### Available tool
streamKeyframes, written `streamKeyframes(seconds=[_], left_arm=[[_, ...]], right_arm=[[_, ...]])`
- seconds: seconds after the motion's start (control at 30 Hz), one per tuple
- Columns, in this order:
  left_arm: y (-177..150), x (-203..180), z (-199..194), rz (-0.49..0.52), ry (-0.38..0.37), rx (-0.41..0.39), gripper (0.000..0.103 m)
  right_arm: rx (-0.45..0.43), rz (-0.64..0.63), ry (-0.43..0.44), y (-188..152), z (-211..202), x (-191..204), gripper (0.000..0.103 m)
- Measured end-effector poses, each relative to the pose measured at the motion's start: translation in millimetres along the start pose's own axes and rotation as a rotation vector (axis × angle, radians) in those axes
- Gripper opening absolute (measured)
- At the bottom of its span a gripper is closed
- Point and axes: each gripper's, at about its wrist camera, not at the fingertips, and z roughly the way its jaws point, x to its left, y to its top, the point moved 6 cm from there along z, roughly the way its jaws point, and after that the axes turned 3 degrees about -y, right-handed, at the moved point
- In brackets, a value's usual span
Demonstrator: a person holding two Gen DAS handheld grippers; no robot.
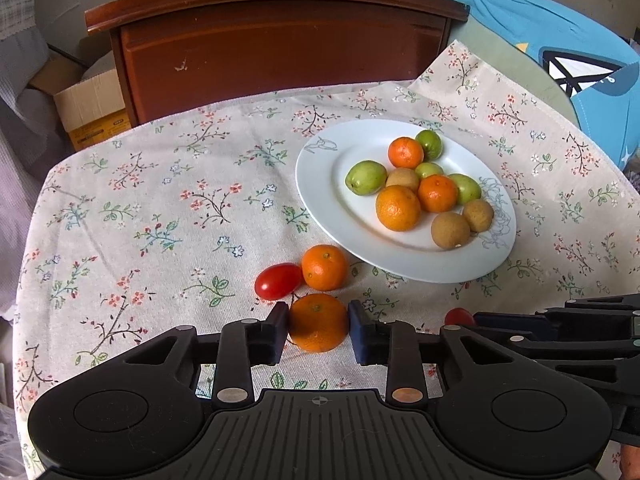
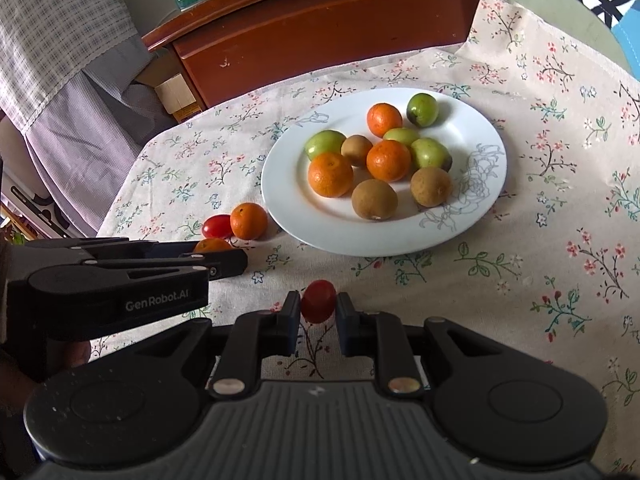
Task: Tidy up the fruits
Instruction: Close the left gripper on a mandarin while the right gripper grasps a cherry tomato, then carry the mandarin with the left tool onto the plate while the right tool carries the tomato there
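- Left claw [image 1: 318, 330] angled down at tabletop [image 1: 160, 240], pads pressed on near mandarin [image 1: 318, 322]
- Right claw [image 2: 318, 312] angled down, clamped on cherry tomato [image 2: 318, 301]
- White plate [image 2: 288, 204] of fruit lies beyond

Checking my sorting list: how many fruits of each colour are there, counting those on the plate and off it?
Orange tangerines: 5
Green fruits: 4
Brown fruits: 3
Red cherry tomatoes: 2
Total: 14

Five oranges [image 1: 318, 322], four green fruits [image 1: 365, 177], three brown fruits [image 1: 450, 230], two tomatoes [image 1: 278, 280], one plate [image 1: 320, 184]
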Motion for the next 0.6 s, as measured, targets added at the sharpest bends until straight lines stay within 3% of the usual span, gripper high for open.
streamKeyframes(seconds=[0.6], left_arm=[[27.5, -16.9, -41.2, 0.021, -0.016, -0.119, 0.029]], right_arm=[[-0.084, 0.027, 0.026, 20.6, -31.0, -0.3, 0.019]])
